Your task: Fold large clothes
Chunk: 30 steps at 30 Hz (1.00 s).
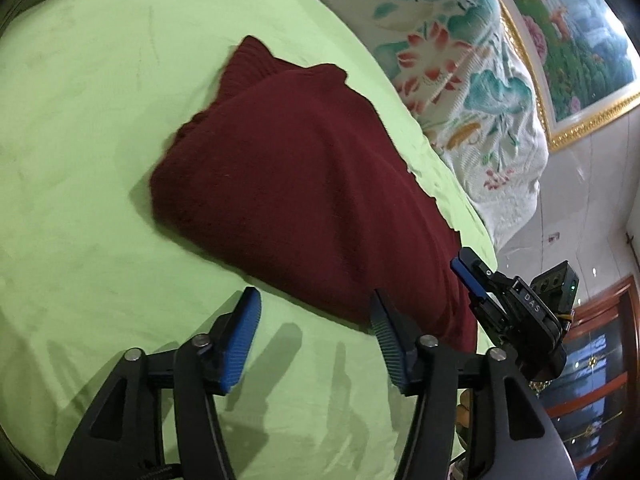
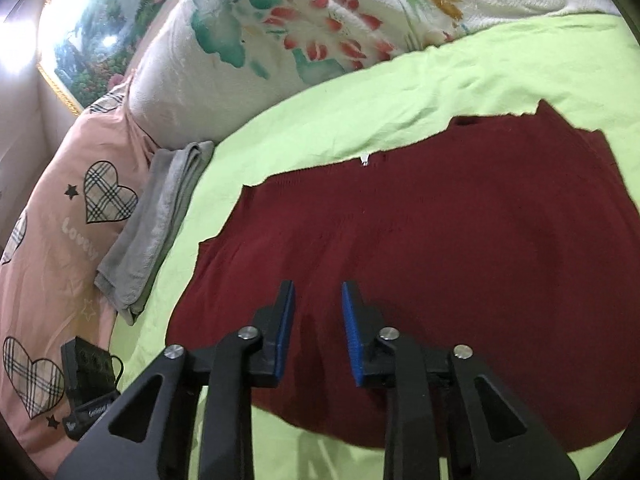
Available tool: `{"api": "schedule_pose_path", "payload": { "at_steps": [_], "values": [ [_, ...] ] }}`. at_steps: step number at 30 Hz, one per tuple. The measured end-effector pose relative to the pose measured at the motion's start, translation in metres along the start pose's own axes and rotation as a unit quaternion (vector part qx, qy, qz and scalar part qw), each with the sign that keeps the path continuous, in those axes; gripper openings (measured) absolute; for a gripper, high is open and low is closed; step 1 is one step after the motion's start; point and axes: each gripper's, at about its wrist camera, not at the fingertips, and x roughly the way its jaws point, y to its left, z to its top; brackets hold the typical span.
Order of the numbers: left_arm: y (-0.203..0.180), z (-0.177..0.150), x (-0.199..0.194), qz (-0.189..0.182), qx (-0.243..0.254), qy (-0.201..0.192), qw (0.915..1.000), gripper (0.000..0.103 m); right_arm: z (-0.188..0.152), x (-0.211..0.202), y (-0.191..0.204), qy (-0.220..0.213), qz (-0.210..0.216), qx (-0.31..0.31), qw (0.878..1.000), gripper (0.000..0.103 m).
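Observation:
A dark red knitted sweater [image 1: 288,184] lies folded on the light green bed sheet [image 1: 80,160]; it also shows in the right wrist view [image 2: 440,240], spread wide with a small white tag at its far edge. My left gripper [image 1: 316,320] is open and empty, just above the sheet at the sweater's near edge. My right gripper [image 2: 318,312] is open with a narrow gap and empty, hovering over the sweater's near part. The right gripper also shows in the left wrist view [image 1: 476,276] at the sweater's right end.
A flowered white quilt [image 2: 280,32] lies along the far side of the bed. A folded grey cloth [image 2: 160,220] and a pink heart-print pillow [image 2: 60,220] lie at the left. A small black device [image 2: 86,384] rests on the pillow. A framed painting [image 1: 580,40] hangs behind.

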Motion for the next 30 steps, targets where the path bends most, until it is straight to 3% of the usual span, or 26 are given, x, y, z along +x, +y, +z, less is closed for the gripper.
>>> {"api": "schedule_pose_path", "payload": {
  "at_steps": [8,11,17,19,20,21,22,27,30],
  "values": [
    [0.012,0.009,0.007,-0.008,-0.041,-0.018,0.9990,0.060,0.002,0.028,0.011,0.013,-0.020,-0.002,1.000,0.013],
    [0.011,0.020,0.014,-0.002,-0.046,-0.028,0.9985,0.060,-0.005,0.058,0.009,0.060,-0.055,-0.024,0.996,0.008],
    [0.008,0.040,0.025,0.005,-0.053,-0.048,0.9974,0.060,-0.010,0.062,0.006,0.055,-0.053,-0.042,0.996,0.007],
    [0.005,0.045,0.029,0.011,-0.046,-0.057,0.9973,0.053,-0.012,0.061,0.006,0.051,-0.054,-0.046,0.996,0.007],
    [0.003,0.048,0.030,0.014,-0.043,-0.058,0.9973,0.039,-0.012,0.060,0.005,0.049,-0.051,-0.045,0.996,0.007],
    [0.003,0.050,0.033,0.013,-0.041,-0.057,0.9975,0.018,-0.012,0.060,0.003,0.048,-0.047,-0.041,0.997,0.007],
    [0.002,0.052,0.035,0.007,-0.041,-0.053,0.9977,0.014,-0.012,0.060,0.002,0.048,-0.045,-0.037,0.997,0.007],
    [-0.033,0.058,0.024,-0.011,0.014,-0.077,0.9969,0.011,-0.013,0.059,-0.001,0.045,-0.034,-0.030,0.998,0.007],
    [-0.073,0.058,0.017,-0.044,0.060,-0.083,0.9937,0.011,-0.013,0.060,-0.003,0.046,-0.022,-0.020,0.999,0.007]
  ]
}}
